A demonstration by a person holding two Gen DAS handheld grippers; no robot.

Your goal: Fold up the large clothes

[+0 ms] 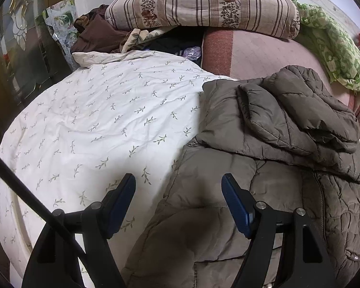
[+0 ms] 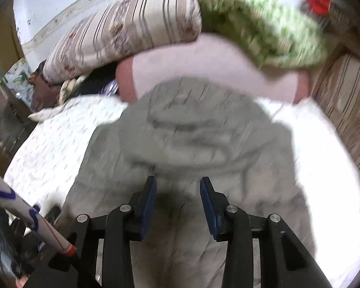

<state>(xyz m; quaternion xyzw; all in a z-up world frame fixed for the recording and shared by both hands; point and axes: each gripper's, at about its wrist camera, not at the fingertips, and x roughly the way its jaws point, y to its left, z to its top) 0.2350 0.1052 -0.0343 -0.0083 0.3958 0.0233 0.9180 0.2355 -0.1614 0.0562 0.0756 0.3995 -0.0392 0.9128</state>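
Jacket [image 1: 264, 168] beneath both open claws

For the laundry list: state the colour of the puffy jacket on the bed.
Brownish grey, quilted jacket; clearest in the left wrist view.

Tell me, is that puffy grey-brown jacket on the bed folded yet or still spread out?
Partly folded. The jacket has its upper part and a sleeve doubled over the body; the lower half lies flat on the bedspread.
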